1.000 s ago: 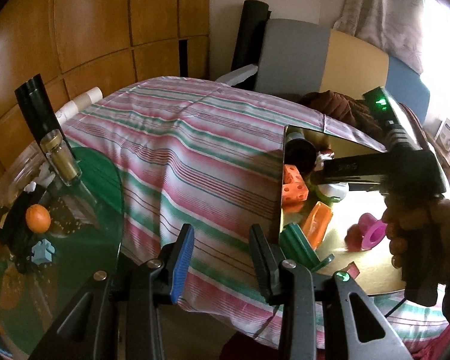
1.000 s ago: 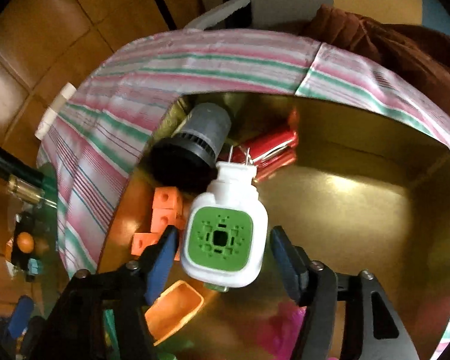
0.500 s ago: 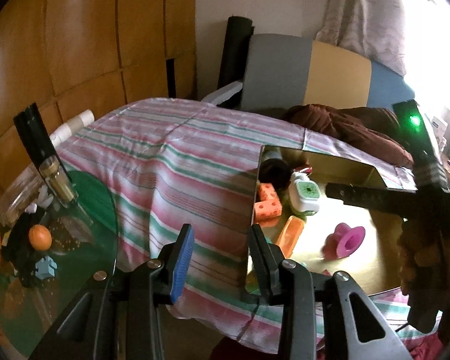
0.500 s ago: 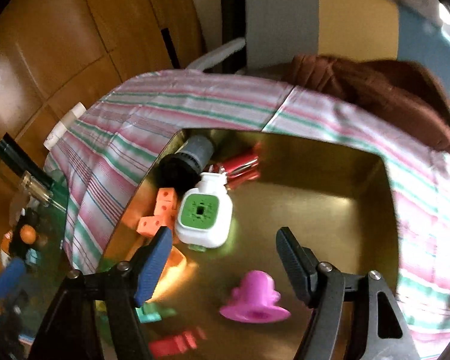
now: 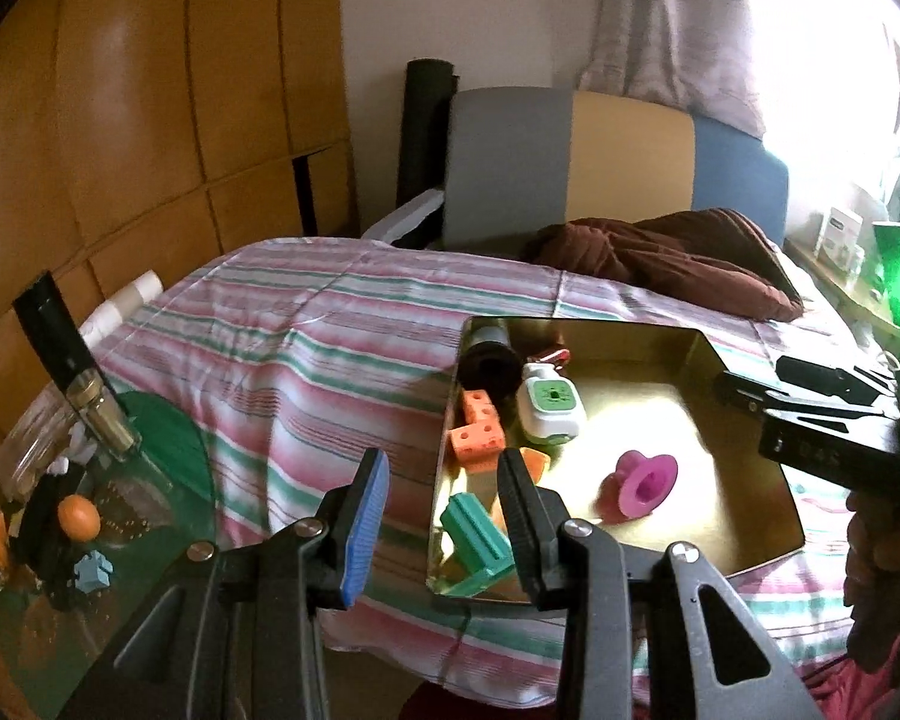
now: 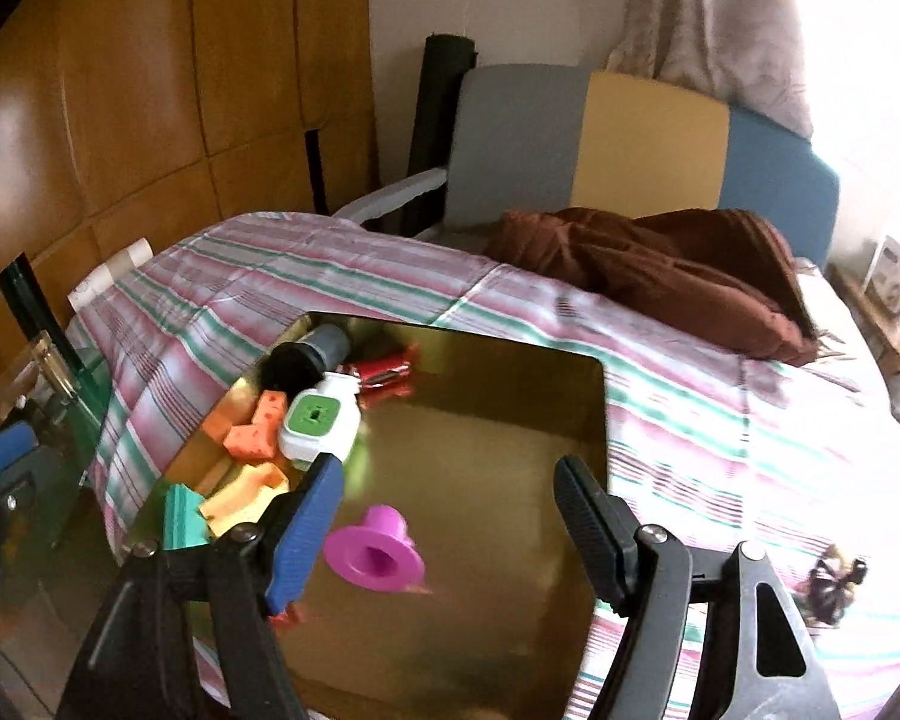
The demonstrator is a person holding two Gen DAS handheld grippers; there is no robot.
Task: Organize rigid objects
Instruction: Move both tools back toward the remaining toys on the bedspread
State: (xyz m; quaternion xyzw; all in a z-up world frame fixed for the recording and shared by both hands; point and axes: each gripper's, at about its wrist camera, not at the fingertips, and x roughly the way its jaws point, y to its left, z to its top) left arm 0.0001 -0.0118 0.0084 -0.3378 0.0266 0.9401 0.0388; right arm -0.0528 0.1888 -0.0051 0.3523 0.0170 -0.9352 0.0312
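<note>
A gold tray (image 5: 744,540) (image 6: 480,420) lies on the striped bedcover. At its left end lie a white device with a green face (image 5: 549,402) (image 6: 318,426), orange perforated blocks (image 5: 477,432) (image 6: 258,432), a green ridged piece (image 5: 474,540) (image 6: 180,516), a black-and-grey cylinder (image 5: 489,354) (image 6: 306,354) and a red item (image 6: 384,369). A pink flanged piece (image 5: 642,483) (image 6: 372,552) lies alone mid-tray. My right gripper (image 6: 450,474) hovers above the tray's near part, open wide and empty. My left gripper (image 5: 444,480) hangs open and empty over the tray's left rim.
A green glass side table (image 5: 168,450) at the left carries a dark bottle (image 5: 72,378), an orange ball (image 5: 78,513) and small pieces. A brown blanket (image 6: 660,264) lies at the bed's far end before a grey, yellow and blue headboard (image 6: 570,144).
The white device was between my right jaws; it now lies in the tray, well ahead of them. The right gripper has drawn back and up, jaws wider. The left gripper has also backed away.
</note>
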